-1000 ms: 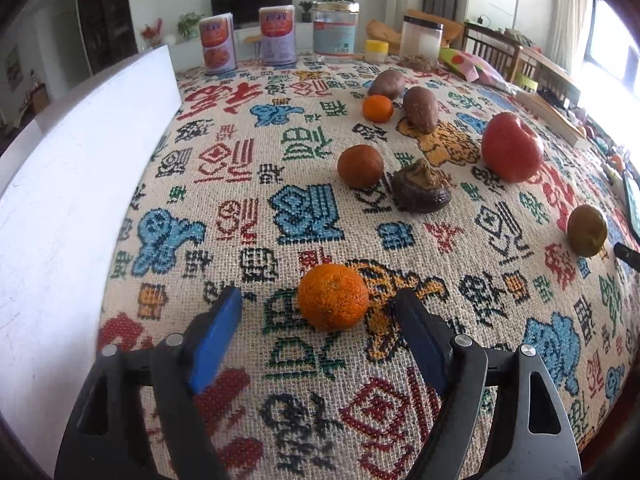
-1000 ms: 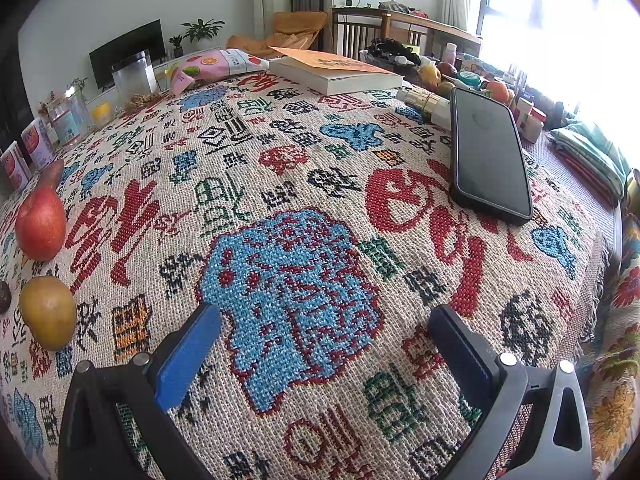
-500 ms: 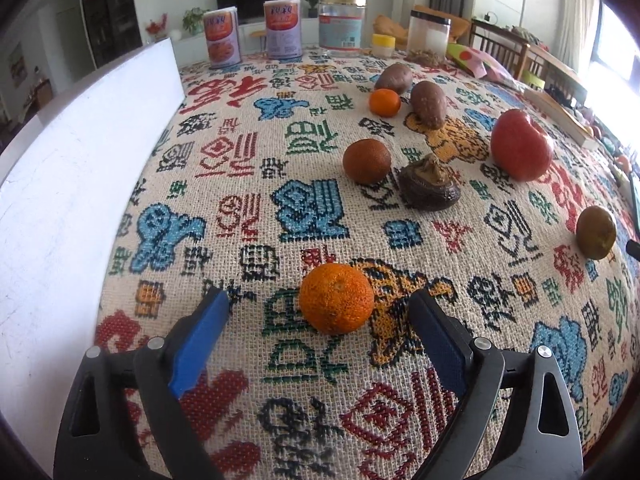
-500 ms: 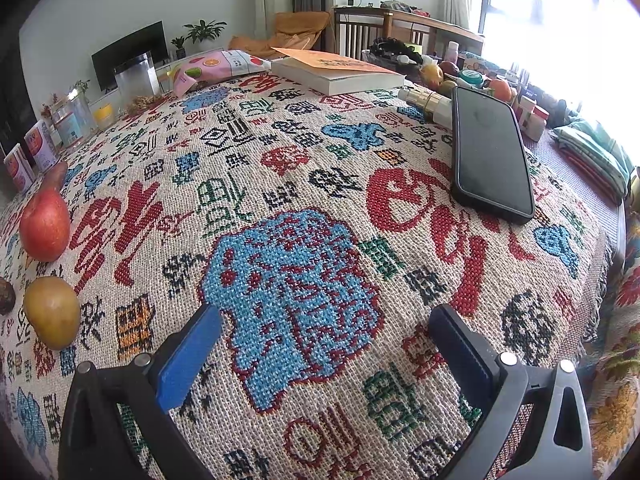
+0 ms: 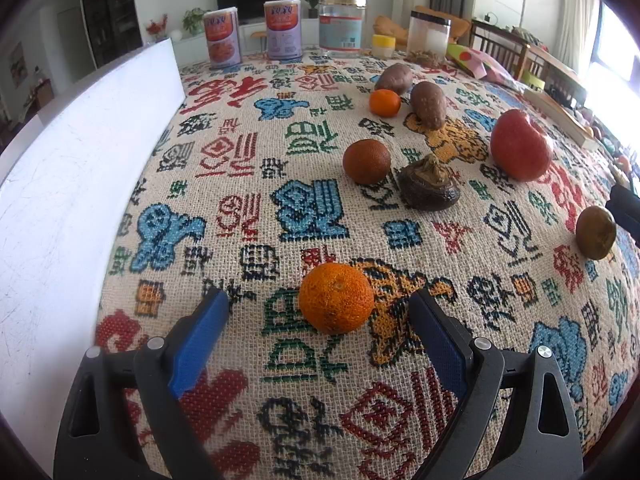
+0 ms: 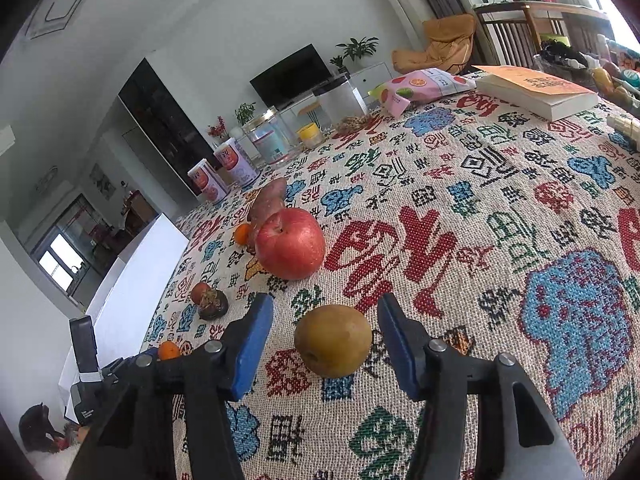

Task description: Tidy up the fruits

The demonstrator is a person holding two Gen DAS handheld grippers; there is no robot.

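A bright orange mandarin (image 5: 336, 298) lies on the patterned tablecloth (image 5: 240, 184) between the blue pads of my left gripper (image 5: 318, 300), which is open and clear of it on both sides. A yellow-brown round fruit (image 6: 333, 340) sits between the fingers of my right gripper (image 6: 324, 306). Its jaws are closing, with a gap still showing on each side of the fruit. Behind that fruit stands a red apple (image 6: 290, 244). The same brown fruit (image 5: 596, 232) and apple (image 5: 520, 146) appear at the right in the left wrist view.
Mid-table lie a dark orange (image 5: 367, 161), a dark mangosteen-like fruit (image 5: 430, 188), a small mandarin (image 5: 385, 103) and two sweet potatoes (image 5: 428, 104). A white board (image 5: 80, 160) lines the left edge. Cans (image 5: 222, 38) and jars stand at the back; a book (image 6: 536, 88) lies far right.
My right gripper swung left, away from the phone, onto the yellow-brown fruit, and its jaws narrowed around it. My left gripper stayed at the mandarin with its jaws a little wider.
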